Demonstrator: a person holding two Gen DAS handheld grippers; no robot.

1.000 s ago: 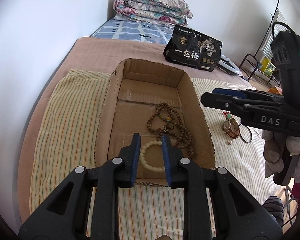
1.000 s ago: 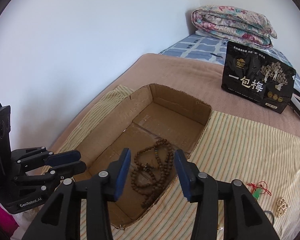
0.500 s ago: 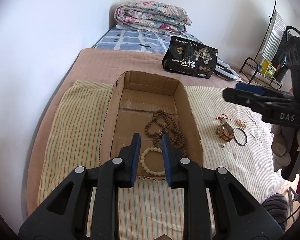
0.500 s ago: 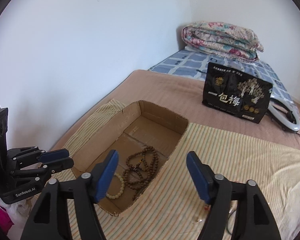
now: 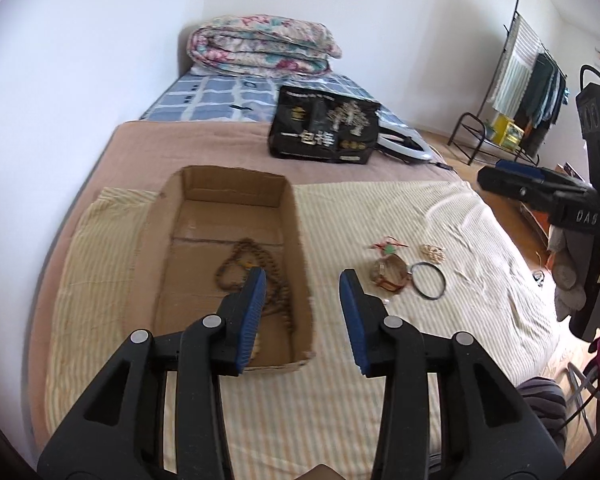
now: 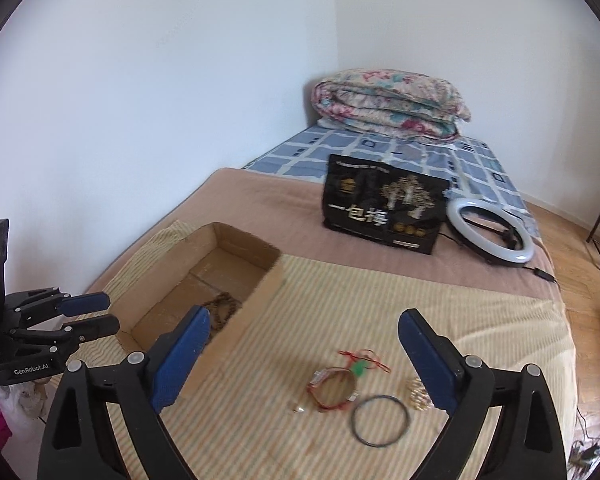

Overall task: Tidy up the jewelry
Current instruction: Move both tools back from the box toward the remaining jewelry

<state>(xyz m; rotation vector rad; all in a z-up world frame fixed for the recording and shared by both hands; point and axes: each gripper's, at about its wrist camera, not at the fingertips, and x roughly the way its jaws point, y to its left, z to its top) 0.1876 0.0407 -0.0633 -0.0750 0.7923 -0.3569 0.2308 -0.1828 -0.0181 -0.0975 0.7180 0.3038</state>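
In the left wrist view, the left hand-held gripper point(image 5: 303, 294) is released, its 2 blue pads spread with nothing between them, held above the near right corner of the cardboard box point(image 5: 156, 240) on the bed. The brown bead necklace point(image 5: 252, 268) lies inside the box, partly hidden behind the left pad. The loose jewelry sits on the striped cloth point(image 5: 380, 208) to the right of this hand-held gripper and a little ahead: the red-threaded bracelet point(image 5: 389, 276), the black ring bangle point(image 5: 428, 287) touching its right side, and a small pale beaded piece point(image 5: 433, 253) just beyond. The right hand-held gripper point(image 5: 512, 184) shows at the right edge, further right than that cluster; whether it is spread cannot be told from here. In the right wrist view, the right hand-held gripper point(image 6: 303, 364) is also released, pads wide and empty, and the cluster lies straight ahead inside its span: the bracelet point(image 6: 334, 392) near centre, the bangle point(image 6: 380, 420) nearest the camera, the pale piece point(image 6: 418, 398) close against the right pad. The box point(image 6: 260, 300) sits well to the left. By my judgement the right hand is the nearer and better aligned one, needing only to descend; both rings lie flat, so no long axis constrains the approach.
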